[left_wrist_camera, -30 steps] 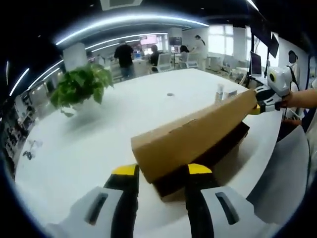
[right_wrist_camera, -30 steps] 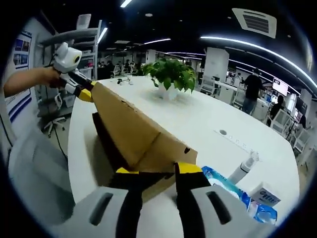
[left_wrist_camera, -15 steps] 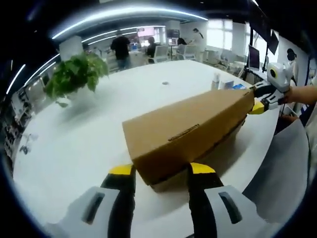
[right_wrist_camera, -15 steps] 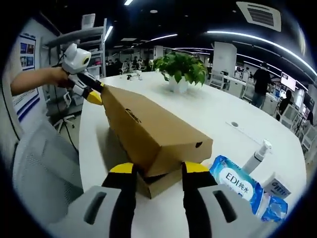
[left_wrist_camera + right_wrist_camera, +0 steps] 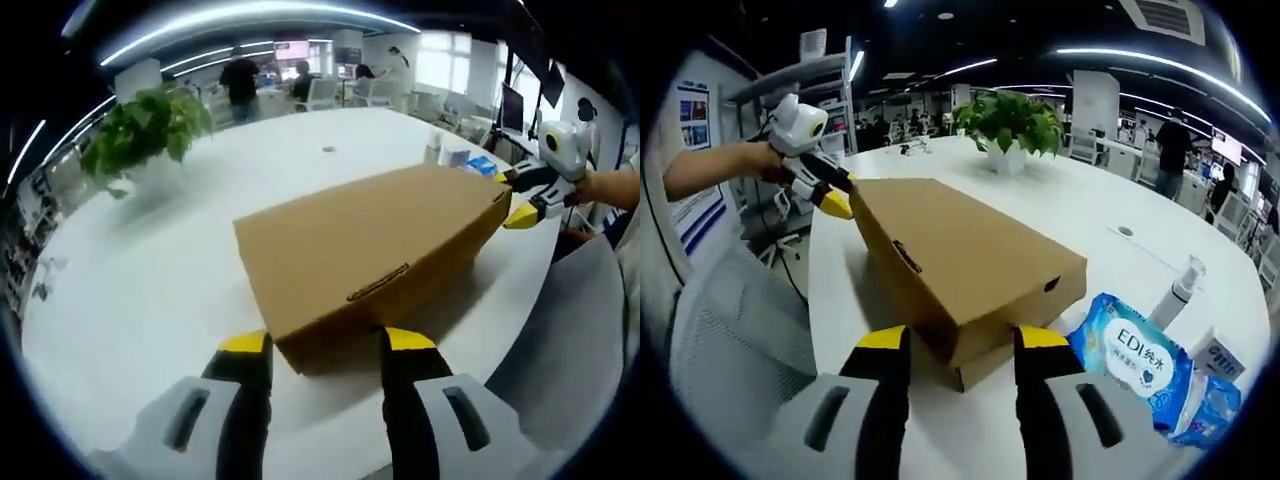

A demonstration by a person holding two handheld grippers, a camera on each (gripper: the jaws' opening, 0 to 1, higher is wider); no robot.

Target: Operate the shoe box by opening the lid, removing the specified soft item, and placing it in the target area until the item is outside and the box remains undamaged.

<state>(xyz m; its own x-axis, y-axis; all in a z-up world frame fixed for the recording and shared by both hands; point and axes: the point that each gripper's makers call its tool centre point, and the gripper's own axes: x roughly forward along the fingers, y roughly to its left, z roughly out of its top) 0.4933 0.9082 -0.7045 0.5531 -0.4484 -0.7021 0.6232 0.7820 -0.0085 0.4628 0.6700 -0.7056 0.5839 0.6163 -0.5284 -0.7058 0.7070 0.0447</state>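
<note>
— Where is the shoe box [image 5: 375, 250]?
— It is seen shut on the white table [image 5: 160, 270], near its edge; contents are hidden.
— The tools?
— Left tool [image 5: 325, 345] and right tool [image 5: 952, 340] are spread, straddling opposite corners.

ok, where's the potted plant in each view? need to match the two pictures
Left gripper view: potted plant sits upper left, beyond the shoe box on the white table.
Right gripper view: it sits top centre, behind the box.
Shared landmark: the cardboard shoe box, central in both views.

Grey claw [image 5: 323, 345] bodies with black, yellow-tipped fingers [image 5: 884, 340]; white camera pod; bare forearm [image 5: 715, 165].
</note>
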